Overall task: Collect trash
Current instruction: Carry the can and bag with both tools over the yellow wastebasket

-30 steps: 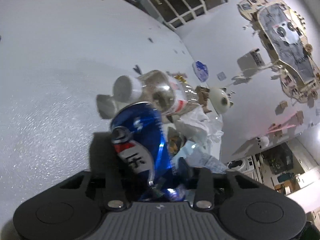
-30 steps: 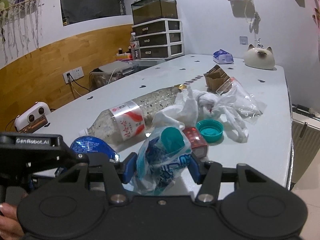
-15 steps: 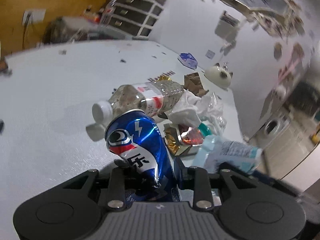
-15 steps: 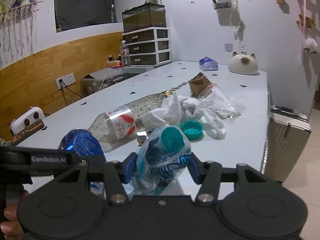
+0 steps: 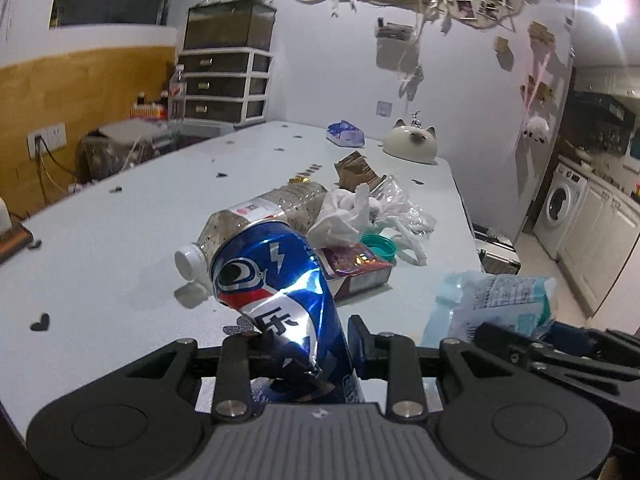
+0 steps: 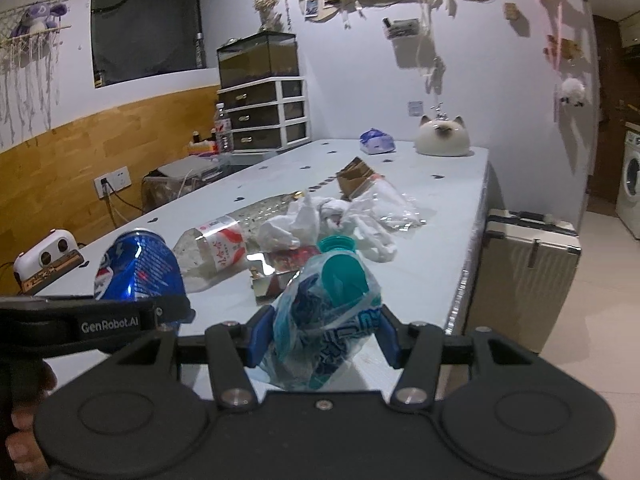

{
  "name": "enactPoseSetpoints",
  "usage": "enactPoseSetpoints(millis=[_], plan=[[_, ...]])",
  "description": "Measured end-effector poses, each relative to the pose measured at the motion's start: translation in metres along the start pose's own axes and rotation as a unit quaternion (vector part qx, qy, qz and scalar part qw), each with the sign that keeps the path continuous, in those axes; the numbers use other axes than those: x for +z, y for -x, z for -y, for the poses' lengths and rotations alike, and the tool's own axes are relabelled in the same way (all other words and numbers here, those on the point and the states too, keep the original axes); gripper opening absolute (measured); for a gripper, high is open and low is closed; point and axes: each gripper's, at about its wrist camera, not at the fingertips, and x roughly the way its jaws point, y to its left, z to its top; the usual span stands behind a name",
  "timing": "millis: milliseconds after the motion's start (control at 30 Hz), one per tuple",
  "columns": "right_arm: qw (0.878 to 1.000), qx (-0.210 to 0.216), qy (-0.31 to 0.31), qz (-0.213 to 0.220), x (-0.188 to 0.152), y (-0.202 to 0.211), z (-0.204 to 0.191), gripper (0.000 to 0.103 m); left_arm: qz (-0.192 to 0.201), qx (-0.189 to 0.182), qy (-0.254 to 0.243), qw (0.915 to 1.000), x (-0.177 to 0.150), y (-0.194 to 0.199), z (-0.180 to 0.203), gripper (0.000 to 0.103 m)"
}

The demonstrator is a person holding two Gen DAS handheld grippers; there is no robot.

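Observation:
My left gripper [image 5: 308, 344] is shut on a dented blue Pepsi can [image 5: 276, 292], held above the white table [image 5: 120, 216]; the can also shows in the right wrist view [image 6: 138, 266]. My right gripper [image 6: 324, 340] is shut on a crumpled blue-and-white plastic wrapper [image 6: 328, 316], seen from the left wrist view [image 5: 492, 300] at the table's near right corner. On the table lie a clear plastic bottle [image 5: 256, 216], crumpled white tissues [image 5: 344, 216], a teal cap [image 5: 378, 245], a red foil box [image 5: 352, 268] and clear plastic film [image 5: 404, 204].
A brown paper piece [image 5: 354, 172], a blue tissue pack [image 5: 344, 134] and a cat-shaped ceramic [image 5: 410, 146] sit farther back. A cream suitcase [image 6: 524, 276] stands beside the table's right edge. A small white camera-like device [image 6: 44, 258] is at the left edge.
Both grippers have risen and pulled back from the pile with their loads. The left view has levelled out, and the can stands more upright.

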Motion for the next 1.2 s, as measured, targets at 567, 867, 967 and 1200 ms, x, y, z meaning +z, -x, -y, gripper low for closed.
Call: enactPoseSetpoints(millis=[567, 867, 967, 1200], plan=[[0.995, -0.084, -0.028, 0.035, -0.031, 0.076, 0.051, 0.055, 0.023, -0.041, -0.057, 0.9973, -0.023, 0.033, 0.065, 0.033], [0.985, -0.156, -0.058, 0.05, -0.055, 0.123, 0.11, 0.055, 0.022, -0.109, -0.095, 0.9893, -0.045, 0.032, 0.136, 0.033], [0.98, -0.181, -0.068, 0.05, -0.066, 0.134, 0.131, 0.055, 0.018, -0.127, -0.107, 0.986, -0.055, 0.028, 0.16, 0.033], [0.97, -0.223, -0.096, 0.034, -0.097, 0.142, 0.177, 0.055, -0.008, -0.16, -0.133, 0.9781, -0.081, 0.004, 0.213, 0.033]])
